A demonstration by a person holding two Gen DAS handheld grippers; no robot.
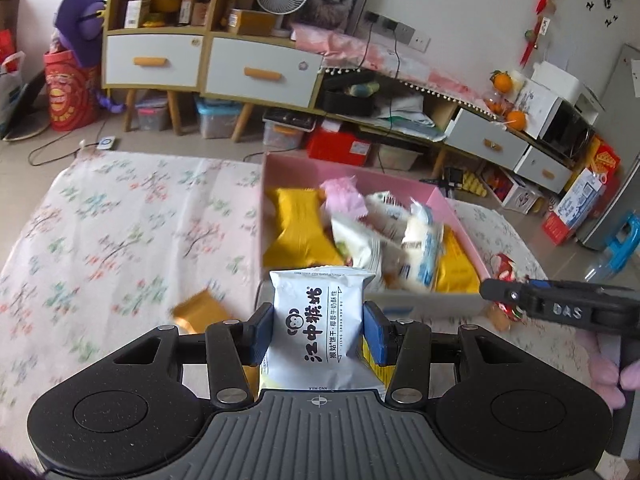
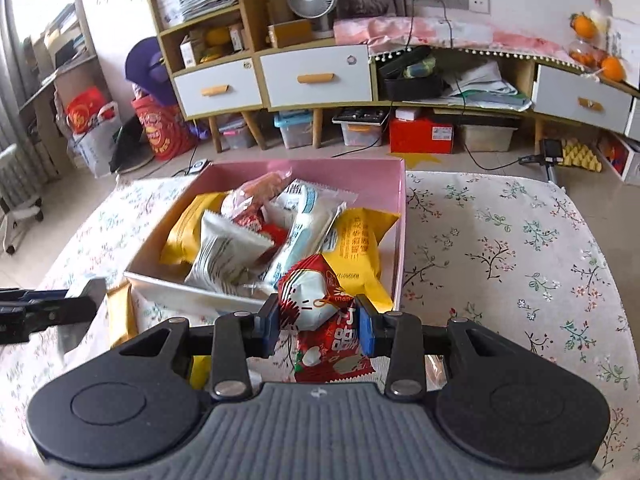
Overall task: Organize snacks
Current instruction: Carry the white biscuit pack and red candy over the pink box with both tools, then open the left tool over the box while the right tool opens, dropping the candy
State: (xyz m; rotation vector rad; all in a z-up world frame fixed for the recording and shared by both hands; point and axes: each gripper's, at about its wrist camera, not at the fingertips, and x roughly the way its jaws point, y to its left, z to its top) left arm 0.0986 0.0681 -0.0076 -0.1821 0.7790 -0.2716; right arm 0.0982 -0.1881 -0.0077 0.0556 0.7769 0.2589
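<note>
Pinching a white biscuit packet (image 1: 320, 320) in my left tool (image 1: 319, 330) and a red snack packet (image 2: 316, 312) in my right tool (image 2: 319, 326), I risk either slipping short of the pink box (image 2: 394, 184).

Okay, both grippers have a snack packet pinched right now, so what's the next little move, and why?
Probably carry the left hand-held gripper forward over the pink box and let go. Its pads are shut on the white biscuit packet, which is short of the box's near wall, and the box already holds the other snacks. The right hand-held gripper, gripping the red packet, sits just as near, so it can follow.
</note>
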